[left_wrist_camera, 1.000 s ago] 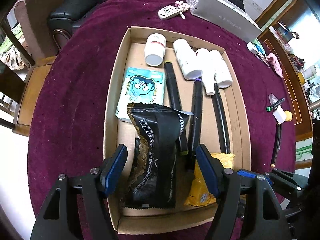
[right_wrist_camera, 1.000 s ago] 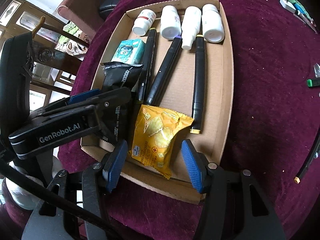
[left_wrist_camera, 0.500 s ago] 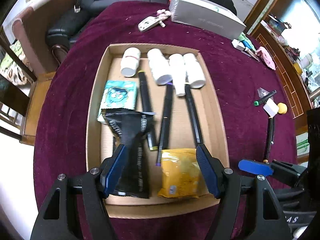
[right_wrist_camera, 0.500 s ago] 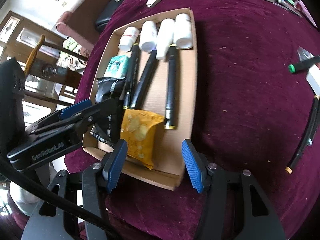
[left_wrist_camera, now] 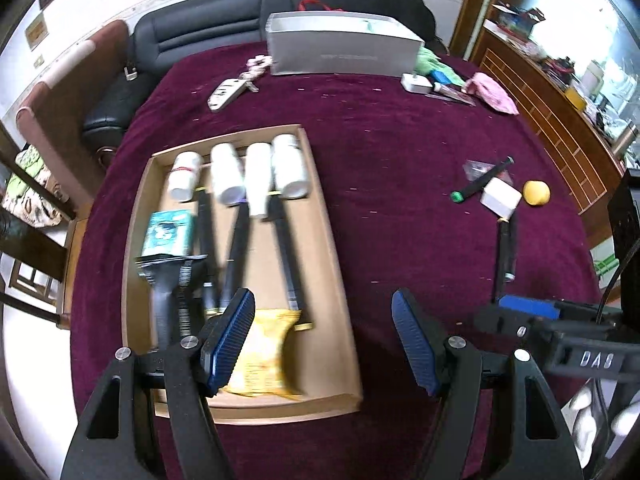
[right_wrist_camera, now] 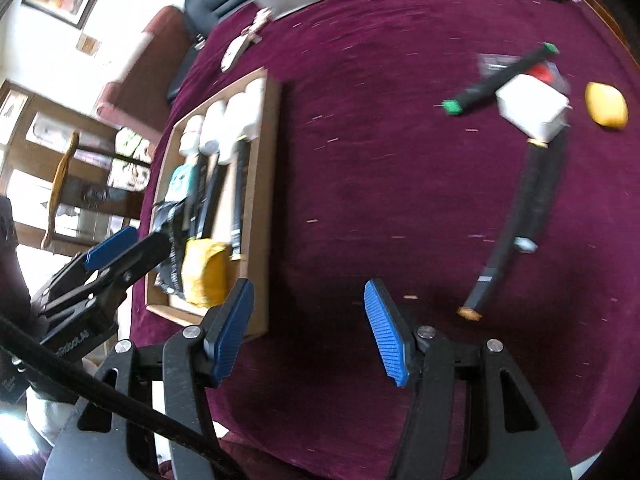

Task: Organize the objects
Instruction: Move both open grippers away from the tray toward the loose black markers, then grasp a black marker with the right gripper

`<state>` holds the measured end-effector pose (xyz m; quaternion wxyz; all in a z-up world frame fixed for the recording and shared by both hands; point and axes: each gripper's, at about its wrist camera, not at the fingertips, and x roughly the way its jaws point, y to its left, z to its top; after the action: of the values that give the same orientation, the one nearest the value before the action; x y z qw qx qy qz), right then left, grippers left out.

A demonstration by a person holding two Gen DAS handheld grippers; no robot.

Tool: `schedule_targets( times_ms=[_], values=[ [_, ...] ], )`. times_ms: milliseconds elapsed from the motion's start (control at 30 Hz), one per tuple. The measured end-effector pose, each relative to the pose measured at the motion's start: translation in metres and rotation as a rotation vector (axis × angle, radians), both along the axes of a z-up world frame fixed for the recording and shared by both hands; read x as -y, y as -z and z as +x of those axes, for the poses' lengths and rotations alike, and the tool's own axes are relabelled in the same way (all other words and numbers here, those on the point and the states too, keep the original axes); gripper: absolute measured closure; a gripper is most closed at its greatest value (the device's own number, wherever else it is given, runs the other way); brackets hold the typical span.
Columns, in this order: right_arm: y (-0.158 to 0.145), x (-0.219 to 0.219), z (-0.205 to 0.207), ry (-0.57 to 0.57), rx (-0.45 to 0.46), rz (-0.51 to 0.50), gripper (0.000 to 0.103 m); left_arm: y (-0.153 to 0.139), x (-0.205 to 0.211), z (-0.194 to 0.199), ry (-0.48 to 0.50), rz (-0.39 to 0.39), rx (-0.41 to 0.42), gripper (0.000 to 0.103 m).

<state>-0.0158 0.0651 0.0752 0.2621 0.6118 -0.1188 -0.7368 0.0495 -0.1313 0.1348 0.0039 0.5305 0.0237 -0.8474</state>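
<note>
Swinging rightward since a second ago, both pairs of tongs pulling off the cardboard tray [left_wrist_camera: 328,240] and now facing open maroon cloth. Left tongs [left_wrist_camera: 320,344] gaping wide, holding nothing, left pad overlapping the yellow snack packet [left_wrist_camera: 260,356] at the tray's lower edge. Right tongs [right_wrist_camera: 310,332] likewise spread and empty, hovering over bare worktop [right_wrist_camera: 360,160].

Lying still unsorted at the right of both frames: a black marker [right_wrist_camera: 516,216] with a yellow end cap, long axis running roughly up-down and leaning toward lower left in the right wrist view; just above it a white block [right_wrist_camera: 532,112], a green-capped marker [right_wrist_camera: 496,80] and a yellow ball [right_wrist_camera: 606,105]. Sitting up and right of the right tongs, well apart from the left ones, so probably calling for the right hand, with jaws closing across the barrel.

Already filling the tray: four white bottles [left_wrist_camera: 260,180], three markers, a tissue pack [left_wrist_camera: 170,228], a black packet [left_wrist_camera: 164,280].

Beyond: velvety cloth, grey box [left_wrist_camera: 344,52], dark sofa [left_wrist_camera: 208,36], wooden cabinet at right.
</note>
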Motion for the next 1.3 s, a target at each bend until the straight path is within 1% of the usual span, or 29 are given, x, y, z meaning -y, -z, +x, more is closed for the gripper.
schedule_targets(
  times_ms=[133,200,300,500,667,767,800,833,933,1033,1100,1133,1167,1200,1233,1300],
  values=[
    [0.001,-0.039,-0.007,0.059,0.001,0.005,0.046,0.006,-0.03,-0.006,0.029,0.036,0.025,0.038],
    [0.002,-0.063,-0.011,0.098,0.002,0.007,0.046,0.014,-0.047,-0.012,0.05,0.065,0.056,0.038],
    [0.004,-0.097,-0.018,0.162,0.005,0.01,0.046,0.026,-0.072,-0.017,0.076,0.087,0.094,0.038],
    [0.007,-0.157,-0.037,0.273,0.006,0.026,0.046,0.06,-0.121,-0.023,0.148,0.095,0.183,0.038],
    [0.011,-0.183,-0.054,0.323,0.005,0.041,0.046,0.086,-0.144,-0.026,0.182,0.084,0.231,0.038],
    [0.014,-0.185,-0.059,0.322,0.012,0.054,0.046,0.099,-0.149,-0.027,0.181,0.064,0.258,0.038],
    [0.016,-0.183,-0.062,0.313,0.016,0.053,0.046,0.103,-0.15,-0.026,0.18,0.057,0.268,0.037],
    [0.017,-0.181,-0.064,0.307,0.019,0.05,0.046,0.106,-0.15,-0.025,0.177,0.07,0.273,0.034],
    [0.017,-0.173,-0.073,0.287,0.03,0.011,0.046,0.106,-0.152,-0.022,0.184,0.06,0.258,0.032],
    [0.011,-0.162,-0.086,0.263,0.012,-0.015,0.046,0.108,-0.157,-0.018,0.197,0.057,0.24,0.022],
    [0.006,-0.153,-0.097,0.25,-0.008,-0.021,0.046,0.112,-0.168,-0.013,0.24,0.025,0.228,0.006],
    [0.005,-0.148,-0.104,0.24,-0.017,-0.021,0.046,0.114,-0.174,-0.011,0.265,-0.003,0.225,0.002],
    [0.003,-0.14,-0.113,0.225,-0.025,-0.019,0.046,0.118,-0.183,-0.006,0.292,-0.058,0.215,0.002],
    [0.003,-0.135,-0.117,0.217,-0.027,-0.018,0.046,0.119,-0.187,-0.003,0.301,-0.082,0.2,0.001],
    [0.003,-0.128,-0.124,0.202,-0.025,-0.022,0.046,0.119,-0.187,-0.001,0.283,-0.065,0.18,0.001],
    [0.003,-0.115,-0.135,0.18,-0.027,-0.026,0.046,0.118,-0.187,0.003,0.28,-0.065,0.156,0.001]
  ],
)
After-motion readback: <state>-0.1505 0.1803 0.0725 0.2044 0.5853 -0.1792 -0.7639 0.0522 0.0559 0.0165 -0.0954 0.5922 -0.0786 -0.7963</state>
